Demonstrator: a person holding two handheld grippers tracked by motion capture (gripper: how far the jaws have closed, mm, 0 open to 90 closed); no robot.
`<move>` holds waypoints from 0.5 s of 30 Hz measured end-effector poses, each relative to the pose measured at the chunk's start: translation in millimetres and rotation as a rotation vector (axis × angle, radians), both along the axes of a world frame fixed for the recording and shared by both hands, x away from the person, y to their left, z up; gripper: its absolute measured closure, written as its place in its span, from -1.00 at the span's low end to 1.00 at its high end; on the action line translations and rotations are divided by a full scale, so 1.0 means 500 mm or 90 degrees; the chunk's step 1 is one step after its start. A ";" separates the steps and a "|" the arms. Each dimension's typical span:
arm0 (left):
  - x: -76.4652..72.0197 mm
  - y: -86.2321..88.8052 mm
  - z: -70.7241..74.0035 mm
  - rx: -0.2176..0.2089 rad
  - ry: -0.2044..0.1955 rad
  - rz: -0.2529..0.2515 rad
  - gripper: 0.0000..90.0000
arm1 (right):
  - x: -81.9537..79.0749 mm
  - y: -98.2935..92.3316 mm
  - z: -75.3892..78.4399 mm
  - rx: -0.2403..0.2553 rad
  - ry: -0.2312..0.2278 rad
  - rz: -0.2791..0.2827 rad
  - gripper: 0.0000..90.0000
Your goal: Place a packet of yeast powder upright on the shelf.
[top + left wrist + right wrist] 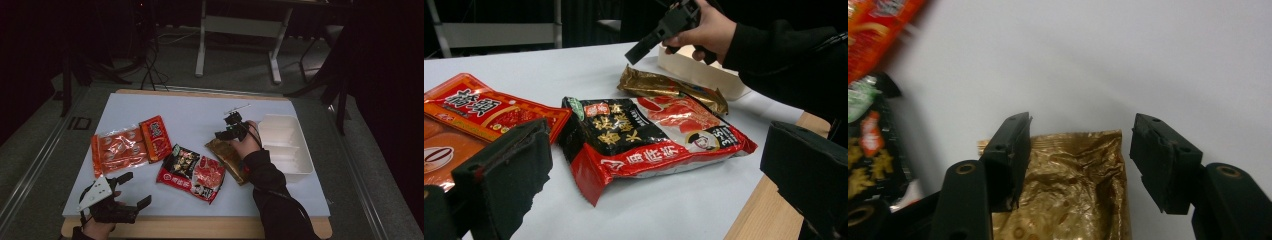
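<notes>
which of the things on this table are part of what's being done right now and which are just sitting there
In the job:
- gold packet, straddled by the open right gripper
- white tray beside it, likely where it goes

Lying about:
- red and black packet
- orange packet
- small red packet
- left gripper, open, near the table's front edge

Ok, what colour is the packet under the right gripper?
Gold, crinkled foil packet; clearest in the right gripper view.

A white-topped table (200, 107) carries four snack packets (190, 172) and a white tray (287, 145).
</notes>
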State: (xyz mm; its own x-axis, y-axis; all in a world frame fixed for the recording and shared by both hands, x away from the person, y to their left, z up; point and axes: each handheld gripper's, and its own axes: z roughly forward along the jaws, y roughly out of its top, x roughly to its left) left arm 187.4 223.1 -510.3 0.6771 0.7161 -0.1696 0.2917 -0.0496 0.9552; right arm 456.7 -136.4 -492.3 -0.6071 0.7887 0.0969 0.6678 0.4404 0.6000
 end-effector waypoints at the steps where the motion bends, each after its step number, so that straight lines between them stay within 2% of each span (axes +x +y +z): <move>1: 0.000 0.000 0.000 0.001 0.000 0.000 -0.99 | 0.002 0.001 -0.005 -0.002 0.006 0.001 -0.09; 5: -0.001 0.000 -0.001 0.007 0.003 0.000 -0.99 | 0.010 0.000 -0.017 -0.004 0.016 -0.006 -0.10; 10: -0.002 0.000 -0.002 0.006 0.006 0.002 -0.99 | 0.016 0.000 -0.034 -0.022 0.036 -0.004 -0.04; 13: -0.001 -0.002 -0.004 0.026 0.009 0.006 -0.99 | 0.017 0.004 -0.041 -0.032 0.045 0.000 0.00; 15: -0.001 -0.004 -0.004 0.023 0.010 0.000 -0.99 | 0.017 0.006 -0.046 -0.036 0.051 0.000 0.01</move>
